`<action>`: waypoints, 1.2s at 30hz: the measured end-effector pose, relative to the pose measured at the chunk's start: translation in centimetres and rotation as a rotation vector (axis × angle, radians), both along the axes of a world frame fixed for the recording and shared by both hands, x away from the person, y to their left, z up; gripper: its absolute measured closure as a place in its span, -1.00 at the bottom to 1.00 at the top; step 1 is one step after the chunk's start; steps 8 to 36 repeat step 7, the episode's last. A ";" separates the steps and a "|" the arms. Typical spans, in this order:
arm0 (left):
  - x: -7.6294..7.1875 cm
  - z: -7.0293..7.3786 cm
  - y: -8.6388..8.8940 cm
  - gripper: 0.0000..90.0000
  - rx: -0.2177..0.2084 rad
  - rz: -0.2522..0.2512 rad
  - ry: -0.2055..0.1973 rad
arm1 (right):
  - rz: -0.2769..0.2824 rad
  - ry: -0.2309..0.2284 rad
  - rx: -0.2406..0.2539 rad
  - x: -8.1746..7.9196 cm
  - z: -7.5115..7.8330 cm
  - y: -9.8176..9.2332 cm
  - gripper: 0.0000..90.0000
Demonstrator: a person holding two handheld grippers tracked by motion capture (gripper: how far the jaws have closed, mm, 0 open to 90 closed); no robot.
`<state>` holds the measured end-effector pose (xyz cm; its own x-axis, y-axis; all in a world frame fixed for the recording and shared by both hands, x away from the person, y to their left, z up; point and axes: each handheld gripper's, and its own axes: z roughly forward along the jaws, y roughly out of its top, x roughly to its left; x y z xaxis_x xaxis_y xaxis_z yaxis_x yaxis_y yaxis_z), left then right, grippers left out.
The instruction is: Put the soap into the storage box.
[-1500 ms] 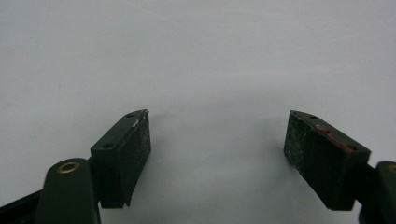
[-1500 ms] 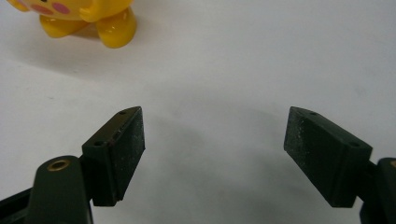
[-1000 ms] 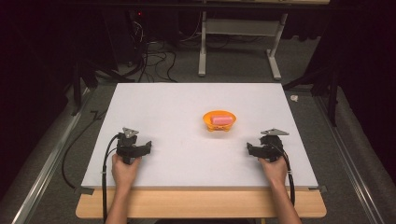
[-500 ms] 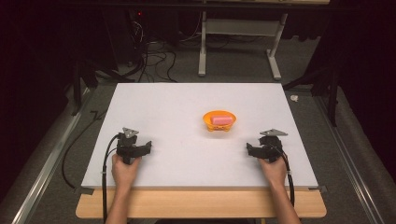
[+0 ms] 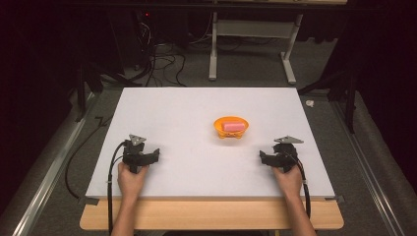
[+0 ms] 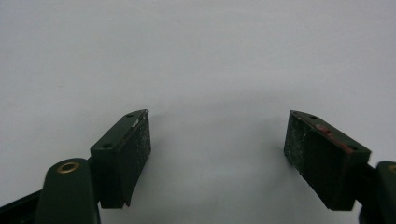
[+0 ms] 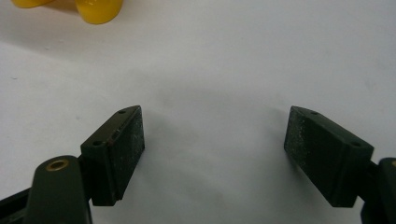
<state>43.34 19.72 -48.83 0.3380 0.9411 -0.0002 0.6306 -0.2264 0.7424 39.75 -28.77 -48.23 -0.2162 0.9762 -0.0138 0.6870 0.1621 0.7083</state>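
Now — orange bowl (image 5: 231, 127): pink block (image 5: 233, 127) inside | left tool (image 6: 217, 140), right tool (image 7: 212, 140) — both spread, nothing between.

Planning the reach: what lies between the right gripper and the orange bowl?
Nothing: bare white table separates the right gripper from the orange bowl, as the high view and the right gripper view both show.

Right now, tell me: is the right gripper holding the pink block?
No. The pink block lies in the orange bowl, while the right gripper rests apart, jaws open and empty.
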 end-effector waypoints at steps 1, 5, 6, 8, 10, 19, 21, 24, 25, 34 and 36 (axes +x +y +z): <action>0.0 0.0 0.0 -0.48 0.000 0.000 0.000 | -0.001 -0.001 0.000 0.0 0.0 0.0 -0.54; 0.0 0.0 0.0 -0.48 -0.001 0.001 -0.001 | -0.001 0.000 0.000 0.0 0.0 0.0 -0.54; 0.0 0.0 0.0 -0.48 -0.001 0.001 -0.001 | -0.002 0.001 0.002 0.0 0.0 0.0 -0.54; 0.0 0.0 0.0 -0.48 0.000 0.001 -0.001 | -0.002 0.001 0.001 0.0 0.0 0.0 -0.54; 0.0 0.0 0.0 -0.48 0.000 0.001 -0.001 | -0.002 0.001 0.001 0.0 0.0 0.0 -0.54; 0.0 0.0 0.0 -0.48 0.000 0.001 -0.001 | -0.002 0.001 0.001 0.0 0.0 0.0 -0.54; 0.0 0.0 0.0 -0.48 0.000 0.001 -0.001 | -0.002 0.001 0.001 0.0 0.0 0.0 -0.54; 0.0 0.0 0.0 -0.48 0.000 0.001 -0.001 | -0.002 0.001 0.001 0.0 0.0 0.0 -0.54; 0.0 0.0 0.0 -0.48 0.000 0.001 -0.001 | -0.002 0.001 0.001 0.0 0.0 0.0 -0.54; 0.0 0.0 0.0 -0.48 0.000 0.001 -0.001 | -0.002 0.001 0.001 0.0 0.0 0.0 -0.54; 0.0 0.0 0.0 -0.48 0.000 0.001 -0.001 | -0.002 0.001 0.001 0.0 0.0 0.0 -0.54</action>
